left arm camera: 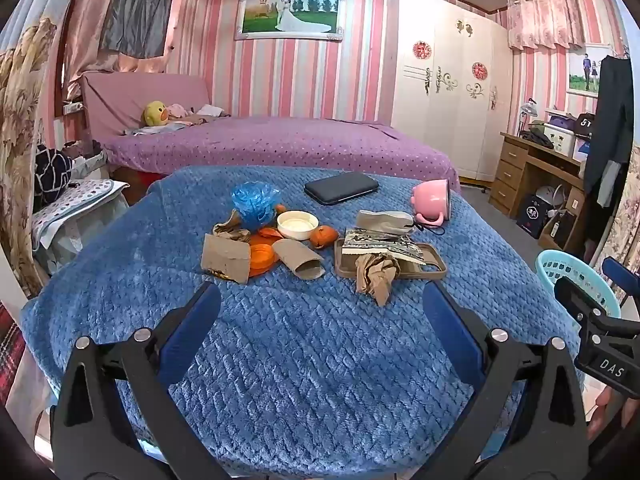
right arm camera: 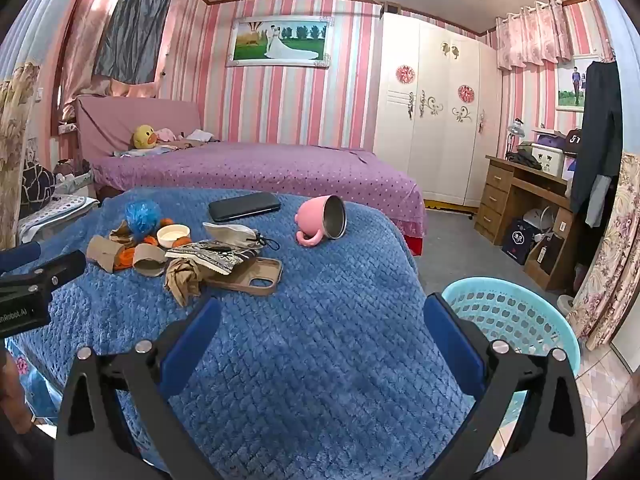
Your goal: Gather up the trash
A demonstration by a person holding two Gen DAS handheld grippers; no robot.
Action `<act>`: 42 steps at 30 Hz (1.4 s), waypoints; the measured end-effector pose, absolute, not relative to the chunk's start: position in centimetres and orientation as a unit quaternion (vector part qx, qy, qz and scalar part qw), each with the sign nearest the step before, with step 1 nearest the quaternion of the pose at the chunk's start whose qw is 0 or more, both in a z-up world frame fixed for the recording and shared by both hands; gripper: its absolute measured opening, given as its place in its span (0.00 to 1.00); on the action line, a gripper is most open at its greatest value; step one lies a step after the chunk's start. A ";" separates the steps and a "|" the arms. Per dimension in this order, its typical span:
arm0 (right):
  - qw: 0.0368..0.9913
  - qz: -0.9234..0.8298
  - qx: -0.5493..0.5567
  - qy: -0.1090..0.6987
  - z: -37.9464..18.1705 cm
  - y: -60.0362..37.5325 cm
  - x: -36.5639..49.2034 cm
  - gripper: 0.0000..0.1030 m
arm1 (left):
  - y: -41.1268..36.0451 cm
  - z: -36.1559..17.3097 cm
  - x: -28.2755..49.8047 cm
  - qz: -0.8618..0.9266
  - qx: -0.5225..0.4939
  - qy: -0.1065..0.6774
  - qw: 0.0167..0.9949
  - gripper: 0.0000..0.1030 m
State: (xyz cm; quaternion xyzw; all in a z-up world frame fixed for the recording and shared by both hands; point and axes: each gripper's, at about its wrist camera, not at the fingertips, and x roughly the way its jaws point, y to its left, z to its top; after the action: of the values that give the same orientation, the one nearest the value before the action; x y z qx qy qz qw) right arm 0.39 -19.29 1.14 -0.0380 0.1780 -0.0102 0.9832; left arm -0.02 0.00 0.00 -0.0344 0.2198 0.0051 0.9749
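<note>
Trash lies in a heap on the blue blanket (left arm camera: 320, 360): a crumpled brown paper (left arm camera: 376, 274) (right arm camera: 184, 276), flattened cardboard tubes (left arm camera: 302, 264) (right arm camera: 148, 258), a torn cardboard piece (left arm camera: 226, 258), orange peels (left arm camera: 324, 236), a crumpled blue plastic bag (left arm camera: 254, 198) (right arm camera: 142, 216) and a white lid (left arm camera: 298, 224) (right arm camera: 173, 235). My left gripper (left arm camera: 320, 300) stands open over the blanket, short of the heap, holding nothing. My right gripper (right arm camera: 320, 316) is open too and holds nothing, with the heap ahead on its left. A light blue basket (right arm camera: 516, 316) (left arm camera: 576, 280) stands on the floor to the right.
A tan phone case (right arm camera: 248, 276), a patterned pouch (left arm camera: 380, 242), a beige pouch (left arm camera: 386, 220), a dark phone (left arm camera: 342, 188) and a tipped pink mug (left arm camera: 432, 200) (right arm camera: 324, 222) also lie on the blanket. Behind are a purple bed (left arm camera: 280, 144), a white wardrobe and a wooden desk (right arm camera: 520, 196).
</note>
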 end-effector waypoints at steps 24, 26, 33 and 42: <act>0.982 -0.010 -0.040 0.183 1.0 -19.1 0.4 0.96 | 0.4 0.2 -0.2 0.010 -0.037 0.219 0.975 0.95; 0.982 -0.010 -0.040 0.184 1.0 -19.1 0.5 0.96 | 0.5 0.2 -0.2 0.011 -0.036 0.219 0.975 0.95; 0.982 -0.010 -0.040 0.184 1.0 -19.1 0.4 0.96 | 0.5 0.2 -0.1 0.011 -0.036 0.219 0.975 0.95; 0.982 -0.010 -0.040 0.184 1.1 -19.1 0.5 0.96 | 0.5 0.2 -0.1 0.012 -0.036 0.219 0.975 0.95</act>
State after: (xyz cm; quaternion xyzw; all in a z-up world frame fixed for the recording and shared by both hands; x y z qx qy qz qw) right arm 0.48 -19.12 1.06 -0.0396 0.1844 -0.0101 0.9820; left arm -0.14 0.51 0.21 -0.0356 0.2187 0.0117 0.9751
